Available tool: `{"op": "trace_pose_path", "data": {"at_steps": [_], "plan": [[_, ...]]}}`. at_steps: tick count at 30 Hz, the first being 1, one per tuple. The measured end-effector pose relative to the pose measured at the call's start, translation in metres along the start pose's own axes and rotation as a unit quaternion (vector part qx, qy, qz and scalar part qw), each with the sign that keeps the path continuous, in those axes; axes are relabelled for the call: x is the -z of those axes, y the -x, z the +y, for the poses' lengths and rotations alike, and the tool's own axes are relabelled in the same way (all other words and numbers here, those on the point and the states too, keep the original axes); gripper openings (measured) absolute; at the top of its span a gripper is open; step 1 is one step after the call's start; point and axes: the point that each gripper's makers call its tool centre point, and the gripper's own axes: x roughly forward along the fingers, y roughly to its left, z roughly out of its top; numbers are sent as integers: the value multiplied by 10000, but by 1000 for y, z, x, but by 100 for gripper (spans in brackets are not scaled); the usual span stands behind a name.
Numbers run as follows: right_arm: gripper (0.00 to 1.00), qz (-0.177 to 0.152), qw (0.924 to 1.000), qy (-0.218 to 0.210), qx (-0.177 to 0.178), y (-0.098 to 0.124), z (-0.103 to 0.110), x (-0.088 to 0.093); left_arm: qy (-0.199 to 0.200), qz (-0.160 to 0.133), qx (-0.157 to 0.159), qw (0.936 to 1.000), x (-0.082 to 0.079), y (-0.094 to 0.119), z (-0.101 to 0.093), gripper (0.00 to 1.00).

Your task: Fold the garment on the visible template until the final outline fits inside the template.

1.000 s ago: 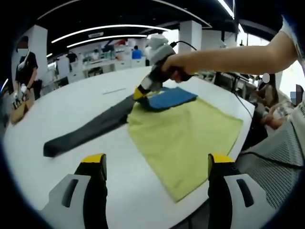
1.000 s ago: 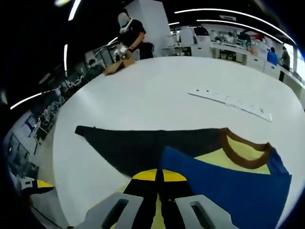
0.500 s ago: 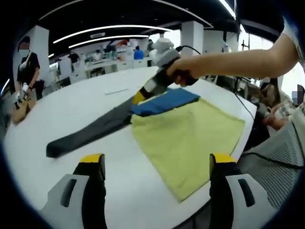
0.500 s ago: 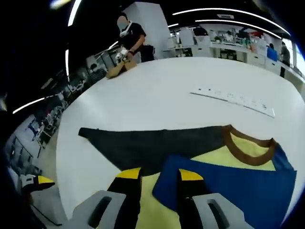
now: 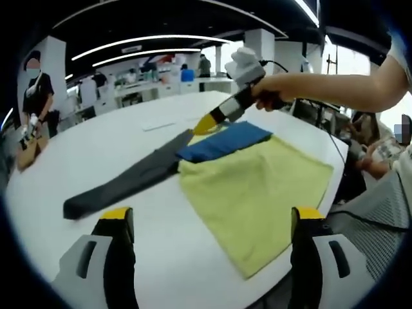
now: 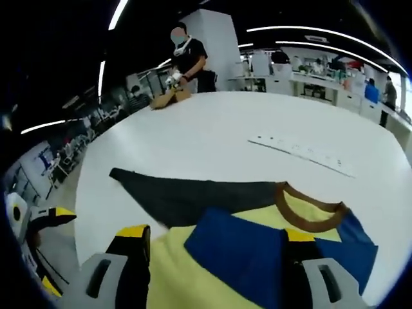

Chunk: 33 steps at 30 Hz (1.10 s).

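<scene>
Garment (image 5: 257,187): a yellow shirt with a blue sleeve (image 5: 222,141) folded over its upper part and a dark grey sleeve (image 5: 122,183) stretched out flat to the side. It is laid on a white round table (image 5: 96,148), its lower corner reaching the table's near edge in the left gripper view. In the right gripper view the yellow body (image 6: 187,270), the blue sleeve (image 6: 257,251), the brown collar (image 6: 309,215) and the dark grey sleeve (image 6: 193,199) are seen from above, close under the jaws.

Left gripper (image 5: 209,228): jaws are spread wide with nothing between them; it is held low at the table's near edge, apart from the shirt.

Right gripper (image 6: 212,241): jaws are parted widely and nothing is clasped; it is held above the blue sleeve, not touching the cloth. In the left gripper view the same tool (image 5: 209,122) is seen raised over the far edge of the shirt, yellow tips pointed down and toward the dark sleeve, gripped by a hand (image 5: 273,96) on an outstretched forearm that enters from the right.

White strip (image 6: 299,154): laid flat on the table beyond the collar, well apart from the shirt.

Person (image 6: 190,58): standing at the table's far side beside a brown cardboard item (image 6: 168,98).
</scene>
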Motion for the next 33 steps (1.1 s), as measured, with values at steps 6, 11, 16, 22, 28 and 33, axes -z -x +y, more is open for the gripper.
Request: {"op": "trace_pose_path", "data": {"at_steps": [6,11,16,22,28,33], "plan": [[90,-70,9999,-33,98,25,-17,11,17,-21,54,10000,-4,-5,2,99],[86,-217,9992,3,337,49,-39,19,10,-41,82,10000,-8,-10,3,99],[80,-327,9984,55,451,65,-54,25,-17,-29,54,10000,-10,-16,8,96],[71,-400,9973,139,599,93,-74,41,87,-119,-52,9999,-18,-27,17,92],[66,-397,9957,133,829,116,-94,64,128,-186,-94,9997,-26,-39,22,88],[59,-290,9941,-5,1048,126,-111,82,203,-60,-185,9996,-24,-49,28,79]]}}
